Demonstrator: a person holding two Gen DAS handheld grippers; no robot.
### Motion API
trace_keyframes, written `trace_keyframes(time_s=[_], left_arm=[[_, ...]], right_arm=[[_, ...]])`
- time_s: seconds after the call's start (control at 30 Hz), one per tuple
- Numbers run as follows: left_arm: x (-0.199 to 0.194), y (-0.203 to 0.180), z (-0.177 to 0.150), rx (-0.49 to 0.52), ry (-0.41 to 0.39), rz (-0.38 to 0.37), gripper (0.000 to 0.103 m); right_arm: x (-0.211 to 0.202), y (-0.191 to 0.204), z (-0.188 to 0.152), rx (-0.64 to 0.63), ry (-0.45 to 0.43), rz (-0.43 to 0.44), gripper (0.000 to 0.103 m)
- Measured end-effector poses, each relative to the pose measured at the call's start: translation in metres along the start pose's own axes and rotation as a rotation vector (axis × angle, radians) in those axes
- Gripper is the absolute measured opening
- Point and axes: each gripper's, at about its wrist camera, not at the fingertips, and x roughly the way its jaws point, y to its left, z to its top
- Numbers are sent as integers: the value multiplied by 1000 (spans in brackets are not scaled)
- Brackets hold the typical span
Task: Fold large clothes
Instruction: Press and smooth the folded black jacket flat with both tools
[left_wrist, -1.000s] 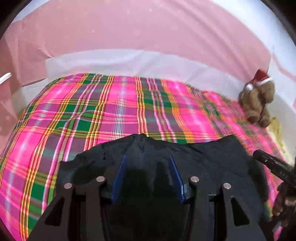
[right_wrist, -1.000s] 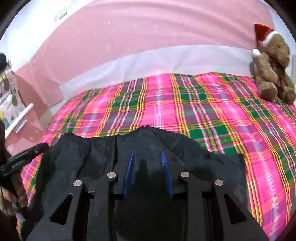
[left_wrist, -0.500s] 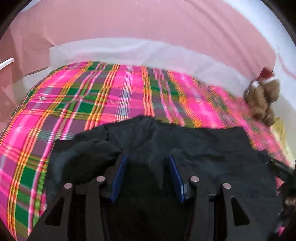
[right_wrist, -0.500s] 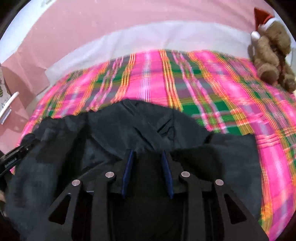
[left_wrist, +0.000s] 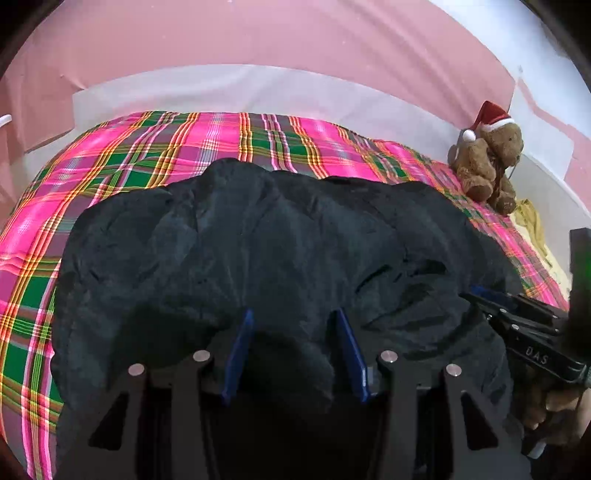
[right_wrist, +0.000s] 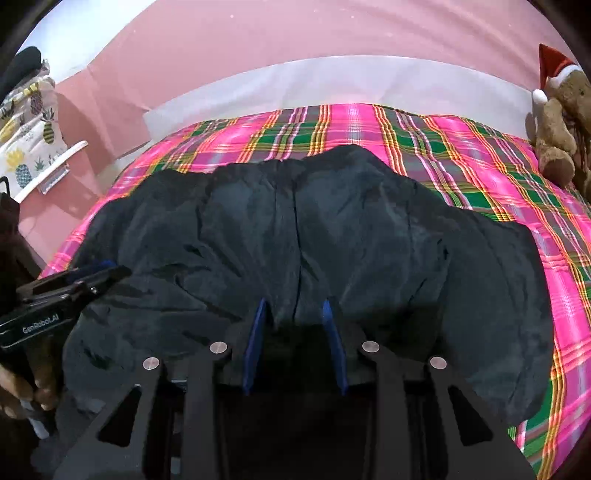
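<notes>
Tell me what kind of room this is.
Most likely a bedroom in a home. A pink and green plaid bedspread covers what looks like a bed set against a pink wall, a teddy bear in a Santa hat sits at its far corner, and a dark garment lies spread on top.

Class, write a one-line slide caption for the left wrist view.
Left gripper clamps a bunched fold of the dark garment spread on a pink plaid bedcover, teddy bear beyond.
</notes>
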Motion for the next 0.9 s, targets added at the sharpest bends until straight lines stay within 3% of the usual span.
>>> trace_keyframes(time_s=[0.13, 0.2, 0.3, 0.37, 0.5, 0.57, 0.9], left_arm=[[-13, -1, 7, -22, 27, 6, 49], [-36, -2, 6, -39, 0, -21, 48], [-67, -14, -3, -5, -46, -73, 48], [-69, -24, -14, 23, -28, -100, 48], [-30, -29, -37, 39, 78, -58, 48], [-23, -28, -43, 39, 78, -55, 48], [-11, -35, -47, 81, 73, 0, 48]], right_arm=[[-5, 11, 6, -22, 21, -47, 32], [-27, 12, 10, -5, 0, -51, 32], [-65, 18, 8, -19, -70, -18, 32], [-78, 25, 0, -28, -87, 13, 33], [-47, 27, -17, -14, 15, 17, 33], [-29, 21, -24, 5, 56, 18, 33], [-3, 13, -32, 5, 79, -11, 33]])
